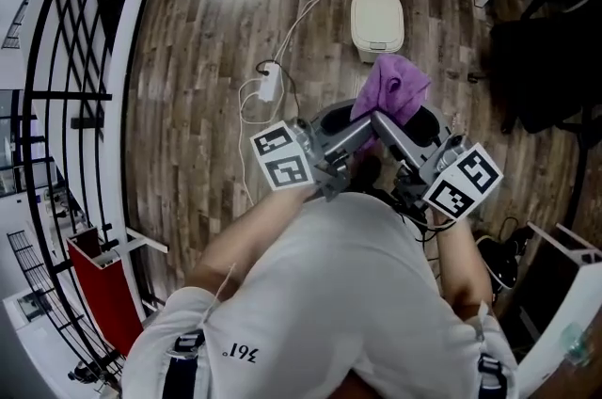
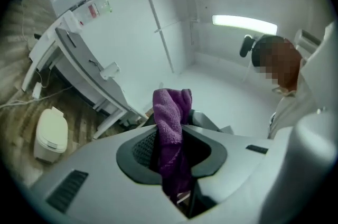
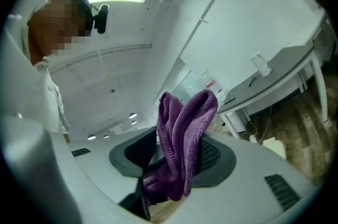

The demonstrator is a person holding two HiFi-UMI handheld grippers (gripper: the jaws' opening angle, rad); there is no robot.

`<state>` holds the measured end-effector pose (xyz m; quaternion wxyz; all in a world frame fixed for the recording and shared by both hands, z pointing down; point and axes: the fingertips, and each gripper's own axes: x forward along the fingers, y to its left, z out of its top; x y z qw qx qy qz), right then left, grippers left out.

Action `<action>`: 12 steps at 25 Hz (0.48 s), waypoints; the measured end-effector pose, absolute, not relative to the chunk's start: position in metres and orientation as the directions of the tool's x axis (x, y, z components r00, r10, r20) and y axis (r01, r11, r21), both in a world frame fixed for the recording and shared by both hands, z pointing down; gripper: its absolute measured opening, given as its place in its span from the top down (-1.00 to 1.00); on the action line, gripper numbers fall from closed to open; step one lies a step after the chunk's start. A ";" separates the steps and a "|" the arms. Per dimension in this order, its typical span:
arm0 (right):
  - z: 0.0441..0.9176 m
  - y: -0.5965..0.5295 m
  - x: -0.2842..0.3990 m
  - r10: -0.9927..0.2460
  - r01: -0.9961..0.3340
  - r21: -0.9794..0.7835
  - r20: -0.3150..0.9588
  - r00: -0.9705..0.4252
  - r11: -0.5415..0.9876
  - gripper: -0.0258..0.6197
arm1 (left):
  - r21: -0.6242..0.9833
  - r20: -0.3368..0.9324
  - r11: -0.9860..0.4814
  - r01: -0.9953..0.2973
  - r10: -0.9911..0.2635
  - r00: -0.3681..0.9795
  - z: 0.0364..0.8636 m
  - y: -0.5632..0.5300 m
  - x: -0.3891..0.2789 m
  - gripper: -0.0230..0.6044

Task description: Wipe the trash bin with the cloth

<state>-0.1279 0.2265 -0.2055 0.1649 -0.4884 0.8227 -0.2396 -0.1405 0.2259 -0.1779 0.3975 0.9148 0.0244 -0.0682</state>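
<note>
**A:** Jaw states?
**B:** Left gripper (image 2: 171, 151) clamped on the purple cloth (image 2: 170, 112); right gripper (image 3: 177, 162) spread, cloth loose between its jaws.
**A:** Hazard?
**B:** A shallow left bite may slip, dropping the cloth before it reaches the trash bin (image 1: 377, 21), well apart on the floor.

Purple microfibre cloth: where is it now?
Head view, centre: the purple microfibre cloth stands between the jaws of the left gripper and right gripper, just below the cream lidded trash bin in frame.
</note>
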 end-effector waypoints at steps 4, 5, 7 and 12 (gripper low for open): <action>-0.194 0.208 -0.121 -0.926 -0.791 -0.536 0.041 -0.375 0.296 0.40 | 0.697 -0.078 -0.716 0.031 -0.033 0.996 -0.165 0.209 -0.136 0.65; -0.192 0.204 -0.117 -0.933 -0.801 -0.532 0.055 -0.354 0.273 0.43 | 0.697 -0.078 -0.716 0.044 -0.016 0.997 -0.163 0.206 -0.134 0.65; -0.189 0.192 -0.110 -0.942 -0.823 -0.515 0.083 -0.326 0.239 0.59 | 0.701 -0.094 -0.708 0.082 0.022 0.995 -0.162 0.198 -0.130 0.64; -0.179 0.152 -0.100 -0.947 -0.843 -0.504 0.135 -0.291 0.187 0.60 | 0.721 -0.103 -0.684 0.107 0.048 0.994 -0.150 0.156 -0.132 0.59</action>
